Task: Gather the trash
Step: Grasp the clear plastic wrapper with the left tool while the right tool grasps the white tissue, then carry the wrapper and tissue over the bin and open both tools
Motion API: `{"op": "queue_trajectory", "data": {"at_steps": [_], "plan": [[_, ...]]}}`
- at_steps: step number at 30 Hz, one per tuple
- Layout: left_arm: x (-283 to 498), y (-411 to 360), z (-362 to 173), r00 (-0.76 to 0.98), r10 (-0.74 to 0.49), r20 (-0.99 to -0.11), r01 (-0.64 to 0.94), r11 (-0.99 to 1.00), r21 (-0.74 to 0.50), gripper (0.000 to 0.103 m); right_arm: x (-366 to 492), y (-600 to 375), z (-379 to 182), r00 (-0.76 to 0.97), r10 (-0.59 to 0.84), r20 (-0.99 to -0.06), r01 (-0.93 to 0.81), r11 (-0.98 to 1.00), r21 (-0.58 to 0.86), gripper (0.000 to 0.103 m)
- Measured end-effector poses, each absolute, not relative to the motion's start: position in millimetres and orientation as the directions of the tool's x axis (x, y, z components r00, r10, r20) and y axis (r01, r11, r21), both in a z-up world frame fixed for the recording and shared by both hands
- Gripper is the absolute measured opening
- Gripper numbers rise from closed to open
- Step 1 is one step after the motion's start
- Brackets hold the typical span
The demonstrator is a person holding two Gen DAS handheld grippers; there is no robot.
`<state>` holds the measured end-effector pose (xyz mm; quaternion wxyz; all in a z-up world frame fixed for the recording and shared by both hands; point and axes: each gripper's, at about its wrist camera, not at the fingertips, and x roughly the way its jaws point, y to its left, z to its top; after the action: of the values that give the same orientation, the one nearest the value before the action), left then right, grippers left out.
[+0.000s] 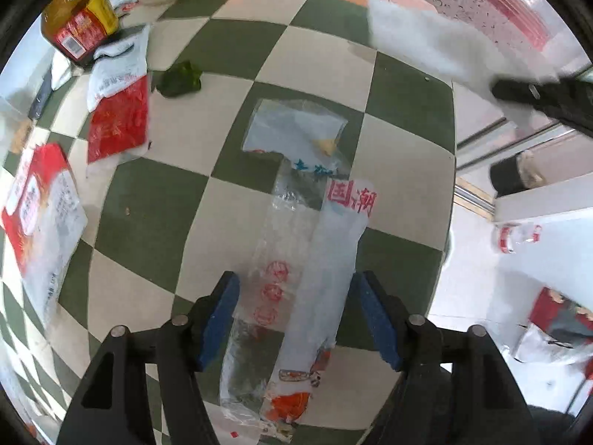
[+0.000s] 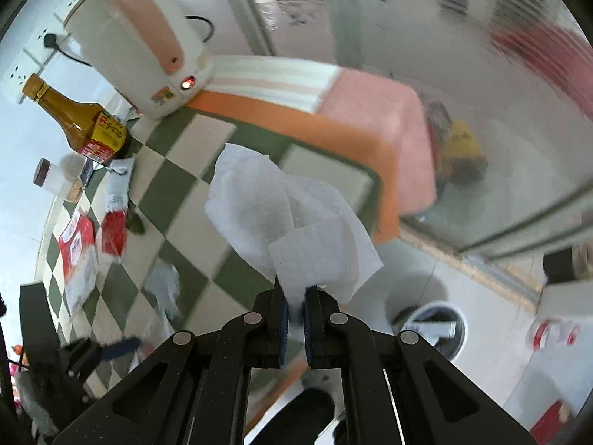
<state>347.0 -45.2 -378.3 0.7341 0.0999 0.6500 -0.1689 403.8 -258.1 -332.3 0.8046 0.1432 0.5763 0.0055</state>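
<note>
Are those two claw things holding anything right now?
The right gripper pinches a white paper towel by its lower edge. The left gripper is open over a clear plastic bag, holding nothing.

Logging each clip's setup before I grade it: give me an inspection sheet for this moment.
Surface: checked tablecloth, green and cream, orange border.
Job's things: clear wrapper lying flat; white tissue; red packets; green scrap.
Clutter: sauce bottle, rice cooker, small jar.
Grippers: left hand-held gripper open, fingers either side of the wrapper; right hand-held gripper shut on the tissue, lifted off the table.
Cables: black cord plugged into a wall socket.
Surroundings: bin on the floor beside the table, glass door behind.
</note>
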Motion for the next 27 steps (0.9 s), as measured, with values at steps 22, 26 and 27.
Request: {"op": "queue_trajectory", "data": {"at_steps": [22,26,27], "plan": [[311,-197,-297,0.172,-0.305,-0.937,0.458,0.867,-0.198,0.002,221,-430,-334,0.422,0.157,-0.893,0.47,0.804,0.364,0.007],[295,-280,-346,0.061,-0.326,-0.943,0.518,0.818,-0.249,0.002,167,-484,-382,0.368,0.134,-0.92,0.588,0.733,0.343,0.007],[291,-300,-369,0.026,-0.319,-0.948,0.52,0.814,-0.259,0.002,158,-491,-394,0.355,0.135,-0.925,0.607,0.72,0.338,0.007]]}}
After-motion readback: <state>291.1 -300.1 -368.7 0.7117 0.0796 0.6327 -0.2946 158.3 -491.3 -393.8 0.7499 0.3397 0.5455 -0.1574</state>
